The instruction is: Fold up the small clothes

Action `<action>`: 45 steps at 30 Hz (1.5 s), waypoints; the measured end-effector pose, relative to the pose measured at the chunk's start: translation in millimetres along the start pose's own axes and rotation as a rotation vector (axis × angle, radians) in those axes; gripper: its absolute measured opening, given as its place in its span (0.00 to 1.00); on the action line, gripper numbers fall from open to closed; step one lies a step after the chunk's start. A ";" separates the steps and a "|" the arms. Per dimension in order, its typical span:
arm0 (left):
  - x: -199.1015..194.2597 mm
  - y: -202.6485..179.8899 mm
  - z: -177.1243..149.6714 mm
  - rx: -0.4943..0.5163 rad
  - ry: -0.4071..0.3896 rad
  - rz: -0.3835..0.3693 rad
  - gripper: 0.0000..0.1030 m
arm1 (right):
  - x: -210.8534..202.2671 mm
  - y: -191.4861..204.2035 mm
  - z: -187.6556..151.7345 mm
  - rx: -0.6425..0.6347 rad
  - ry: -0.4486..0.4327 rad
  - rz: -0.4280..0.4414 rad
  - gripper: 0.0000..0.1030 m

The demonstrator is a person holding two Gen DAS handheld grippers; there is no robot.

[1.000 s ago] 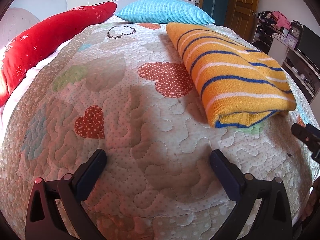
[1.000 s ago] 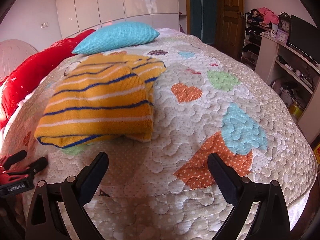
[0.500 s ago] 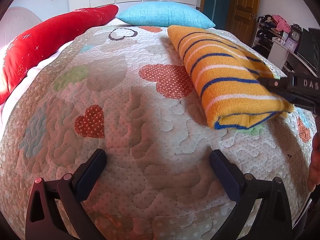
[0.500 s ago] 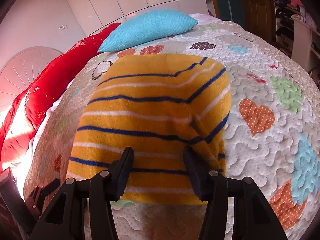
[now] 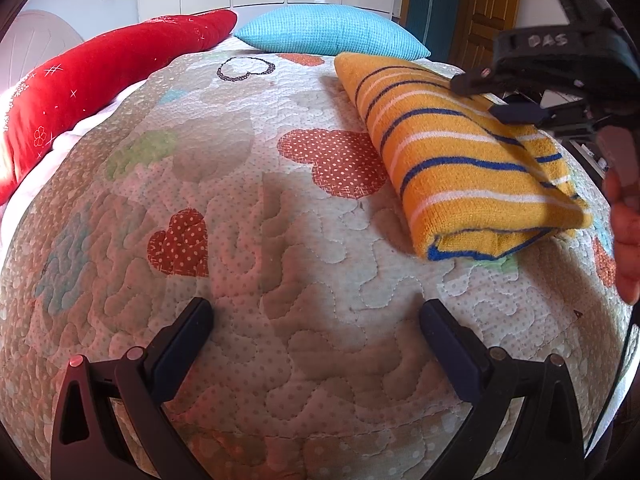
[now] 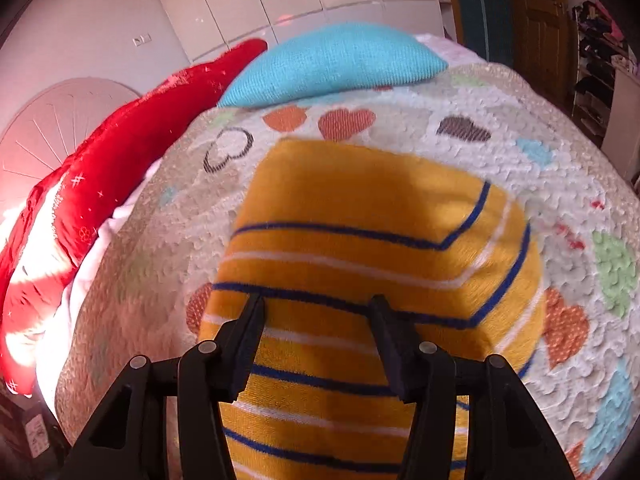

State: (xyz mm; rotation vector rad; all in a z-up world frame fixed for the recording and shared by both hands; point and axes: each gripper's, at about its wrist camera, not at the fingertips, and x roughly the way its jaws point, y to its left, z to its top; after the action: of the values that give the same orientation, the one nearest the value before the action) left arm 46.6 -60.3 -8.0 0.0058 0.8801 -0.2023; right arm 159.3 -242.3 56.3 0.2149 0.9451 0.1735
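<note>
Orange knit with blue and white stripes, the folded garment (image 5: 472, 152) is laid on the quilted bed (image 5: 248, 240), on the right side as seen from the left wrist view, just below the turquoise pillow (image 5: 332, 32) and well apart from the red pillow (image 5: 108, 64).

Change vs. 1 s ago: the right claw (image 6: 316, 308) was then held back at the bed's near edge with fingers wide apart; now it is brought over the garment, approx. over the middle, and the gap between the fingers is narrowed. The fingers are not joined yet, and no cloth is seen pinched between them. The left claw (image 5: 316, 320) is not moved; it hovers over bare quilt, fingers wide apart, holding nothing.

Meaning for the task, as a judgement: the garment looks already folded, so prob. a pressing, or a grip for one more fold, or a carrying away is prepared. Which one cannot be told.

Hard to make out: the right wrist view is blurred by motion, so whether the fingertips touch the knit is not certain. In the left wrist view only a side part of the right claw is shown at the frame edge, with part of a hand. The garment's near edge is cut off in the right wrist view, and the kind of clothing is not recognisable.
</note>
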 end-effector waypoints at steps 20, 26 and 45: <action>0.8 -1.4 0.9 -0.003 -0.003 -0.002 1.00 | -14.4 -56.3 -17.9 0.050 -0.029 -0.080 0.76; 1.3 -2.6 1.2 -0.003 -0.004 0.000 1.00 | -42.3 -43.8 -84.8 -0.123 -0.033 -0.178 0.93; -1.7 -6.6 5.0 0.007 0.053 0.034 1.00 | -93.1 -36.1 -180.9 -0.105 -0.070 -0.233 0.94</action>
State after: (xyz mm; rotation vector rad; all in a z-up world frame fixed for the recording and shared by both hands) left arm 48.2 -66.9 -3.0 0.0328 0.9314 -0.1737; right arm -40.0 -280.3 17.3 0.0135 0.8820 0.0011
